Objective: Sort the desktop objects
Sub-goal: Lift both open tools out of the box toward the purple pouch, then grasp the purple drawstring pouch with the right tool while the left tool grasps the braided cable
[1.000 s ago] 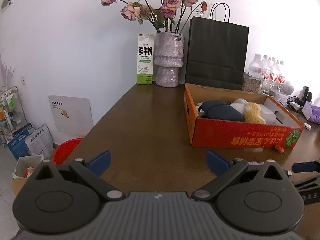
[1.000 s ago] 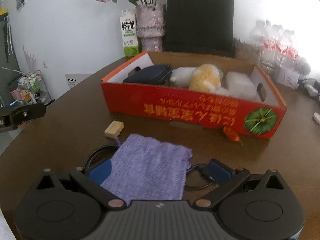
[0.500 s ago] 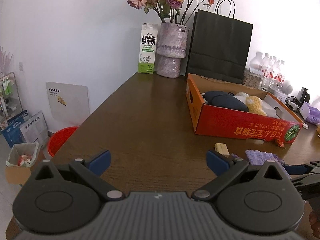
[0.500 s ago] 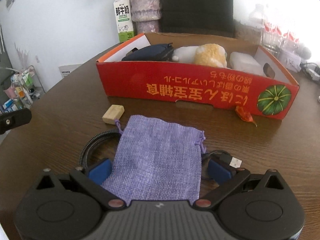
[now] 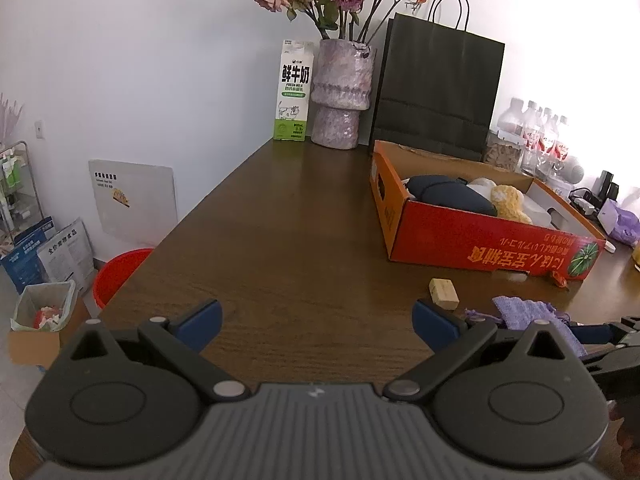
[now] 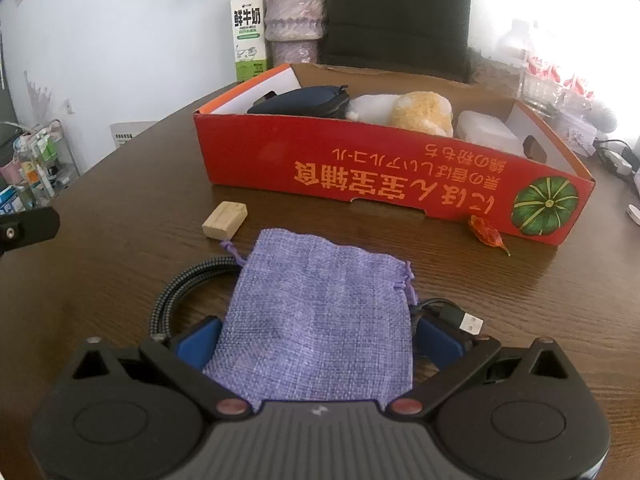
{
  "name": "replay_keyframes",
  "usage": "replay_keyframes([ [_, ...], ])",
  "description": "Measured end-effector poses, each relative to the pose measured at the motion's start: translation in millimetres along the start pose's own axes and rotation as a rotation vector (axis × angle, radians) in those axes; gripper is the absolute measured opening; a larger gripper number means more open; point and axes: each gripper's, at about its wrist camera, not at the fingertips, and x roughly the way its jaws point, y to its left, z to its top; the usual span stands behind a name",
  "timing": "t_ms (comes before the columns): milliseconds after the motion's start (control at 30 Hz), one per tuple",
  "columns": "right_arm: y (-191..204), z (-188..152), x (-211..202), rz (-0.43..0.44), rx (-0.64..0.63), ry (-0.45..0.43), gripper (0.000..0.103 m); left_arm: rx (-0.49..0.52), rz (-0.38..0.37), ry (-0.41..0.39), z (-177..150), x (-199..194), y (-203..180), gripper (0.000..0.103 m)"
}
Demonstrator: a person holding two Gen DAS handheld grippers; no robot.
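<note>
A purple cloth pouch lies flat on the brown table, on top of a coiled braided cable with a USB plug. My right gripper is open, its blue pads on either side of the pouch's near end. A small wooden block lies just beyond. The red cardboard box holds a dark pouch, a plush toy and a white item. My left gripper is open and empty over bare table; the pouch and block lie to its right.
A milk carton, a vase of dried roses and a black paper bag stand at the back. Water bottles stand at the far right. A dried red pepper lies by the box. A red bucket is on the floor at left.
My right gripper has moved forward and lower, so its open pads now flank the purple pouch. My left gripper has drawn back and turned a little, bringing the block and pouch into its view.
</note>
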Motion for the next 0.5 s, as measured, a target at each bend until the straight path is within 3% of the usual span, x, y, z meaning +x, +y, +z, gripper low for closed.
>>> replay_keyframes([
  [67, -2.8, -0.2, -1.9, 0.023, 0.018, -0.004, 0.103, -0.001, 0.001, 0.001, -0.8, -0.1, 0.2, 0.103],
  [133, -5.0, 0.1, -4.9, 0.043, 0.027, -0.013, 0.095, -0.003, 0.004, 0.003, -0.9, 0.0, 0.8, 0.103],
  [500, -17.1, -0.8, -20.8, 0.089, 0.066, -0.039, 0.043, 0.004, 0.0, 0.01, -3.0, -1.1, -5.0, 0.103],
])
